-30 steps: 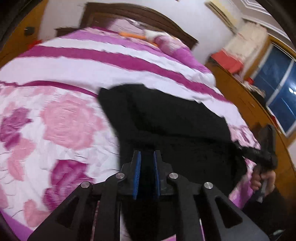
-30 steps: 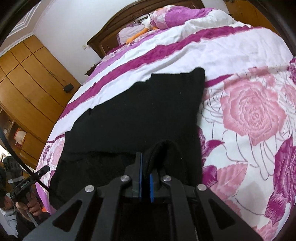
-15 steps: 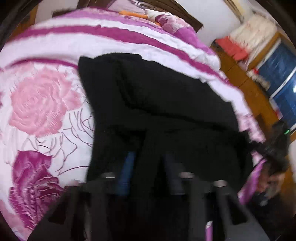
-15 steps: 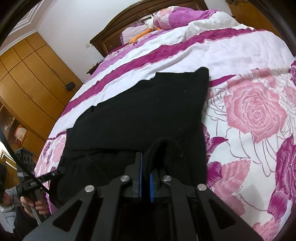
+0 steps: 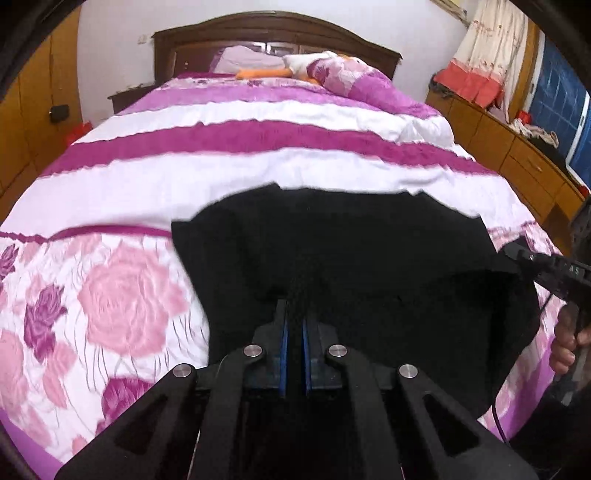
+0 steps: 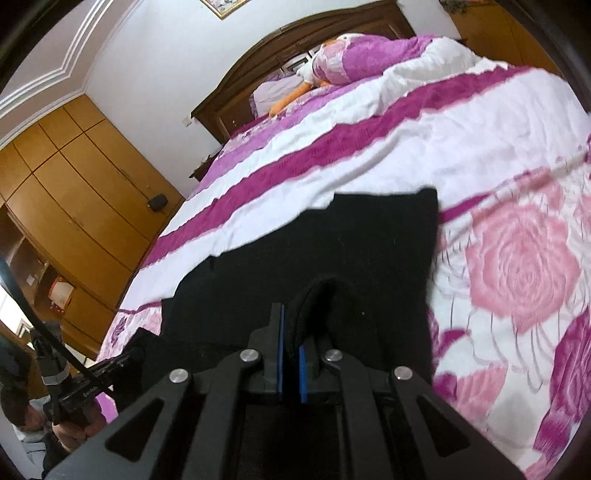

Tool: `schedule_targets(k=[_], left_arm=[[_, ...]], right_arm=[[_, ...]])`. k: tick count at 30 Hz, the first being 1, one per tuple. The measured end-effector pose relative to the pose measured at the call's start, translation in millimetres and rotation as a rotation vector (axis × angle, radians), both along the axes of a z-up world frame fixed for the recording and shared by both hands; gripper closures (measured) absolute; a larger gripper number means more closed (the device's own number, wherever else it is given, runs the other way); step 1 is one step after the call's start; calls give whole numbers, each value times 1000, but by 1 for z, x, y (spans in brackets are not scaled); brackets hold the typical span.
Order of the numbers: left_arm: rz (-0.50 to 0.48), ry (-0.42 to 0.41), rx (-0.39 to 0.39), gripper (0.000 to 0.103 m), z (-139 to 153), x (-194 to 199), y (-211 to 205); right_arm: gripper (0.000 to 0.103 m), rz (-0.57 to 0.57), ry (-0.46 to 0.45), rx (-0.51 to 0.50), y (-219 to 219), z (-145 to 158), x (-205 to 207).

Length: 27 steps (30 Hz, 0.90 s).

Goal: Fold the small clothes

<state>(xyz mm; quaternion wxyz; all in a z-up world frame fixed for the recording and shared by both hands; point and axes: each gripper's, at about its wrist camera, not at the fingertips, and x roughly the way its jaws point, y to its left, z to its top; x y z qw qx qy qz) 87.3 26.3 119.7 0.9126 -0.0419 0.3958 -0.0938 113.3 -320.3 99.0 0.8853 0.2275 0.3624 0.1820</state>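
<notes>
A black garment [image 5: 369,251] lies spread on the flowered bedspread [image 5: 122,295]. My left gripper [image 5: 294,325] is at its near left edge. The jaws are closing, and the blue pads pinch black cloth that rises between them. In the right wrist view the same garment [image 6: 351,251] lies ahead, and my right gripper [image 6: 290,325] is shut on a raised fold of its near edge. Each view shows the other tool at the garment's far corner: the right gripper [image 5: 517,254] with a hand [image 5: 565,350] on its handle, and the left gripper [image 6: 125,362] at lower left.
The bed's striped magenta and white cover [image 5: 258,155] runs back to a dark wooden headboard [image 5: 273,33] with pillows and an orange-and-white soft toy [image 5: 295,66]. Wooden wardrobes [image 6: 74,192] stand on one side. A low cabinet [image 5: 517,147] and a window stand on the other.
The left gripper shifted along the garment's near edge, closed on the cloth and rose, so its view now tilts up to the headboard. The right gripper lifted its fold slightly.
</notes>
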Motion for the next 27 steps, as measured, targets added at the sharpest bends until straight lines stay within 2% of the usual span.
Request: schedule_targets(k=[4,8,12,15,27], left_arm=[[30,-13,-89,103,1,18,11],[52,-34,-133,103,7,25,19],[72,-71,-89,103,16,33,23],[89,-67,-99,103,16,47,25],[108,-47,-12,103,-7,84,17]], right_arm=[[97,-16,-15,25,-1,9,14],[97,-21,-50,26,-5,17,23],[97,-23,-64,44,-12,19,39],[97,-15,-66,43,-12,19,53],[97,27,-27,-21,-3,6,103]])
